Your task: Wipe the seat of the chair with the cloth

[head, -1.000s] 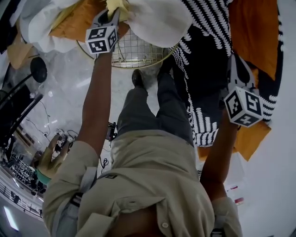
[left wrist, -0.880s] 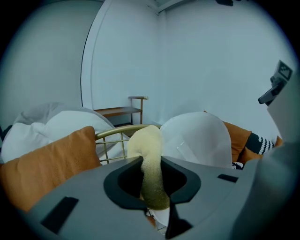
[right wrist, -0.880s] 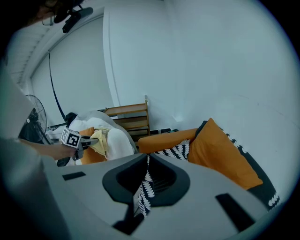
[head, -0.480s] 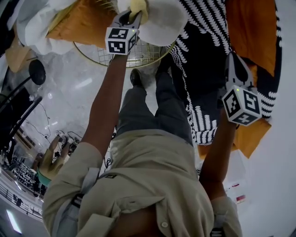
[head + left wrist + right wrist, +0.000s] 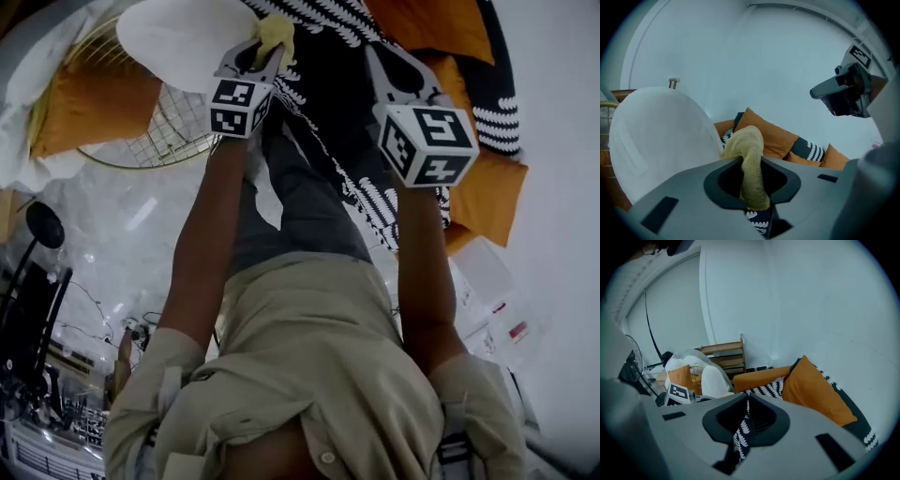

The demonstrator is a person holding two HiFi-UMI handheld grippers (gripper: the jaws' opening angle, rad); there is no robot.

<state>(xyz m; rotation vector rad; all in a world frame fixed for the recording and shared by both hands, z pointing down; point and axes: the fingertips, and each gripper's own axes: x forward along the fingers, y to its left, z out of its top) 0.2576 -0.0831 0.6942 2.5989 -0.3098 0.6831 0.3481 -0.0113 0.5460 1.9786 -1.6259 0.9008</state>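
So the left tool [image 5: 255,56] is clamping down on the yellow cloth [image 5: 275,28], and the pinch is sitting partway along it. In the left gripper view the cloth is running pretty much 12 to 6 through the jaws. Its bunched free end is poking out at the top and flopping a bit toward 11. The white seat [image 5: 178,42] is sitting right at 9 o'clock from that end, just beside it. I honestly can't tell whether the cloth is already brushing the shell or hanging a hair off it. In the head view the seat is reading as a wide oval with its long axis going roughly 9 to 3. The gold wire frame [image 5: 173,131] is showing below it at about 7. I'm guessing the next move is a sideways push toward 9 to lay the cloth flat on the white surface, then strokes along that 9-to-3 axis. That would put the cloth's length crossways to the stroke, which is good for coverage. The left arm is clearly the nearer one. The right tool [image 5: 389,61] is hanging off at 3 o'clock, well apart from the seat. It's hovering over the black-and-white throw [image 5: 764,387] next to the orange cushion [image 5: 813,390]. Its jaws are pressed together with nothing in them as far as I can see; the pattern in the slit looks like the throw showing through behind.
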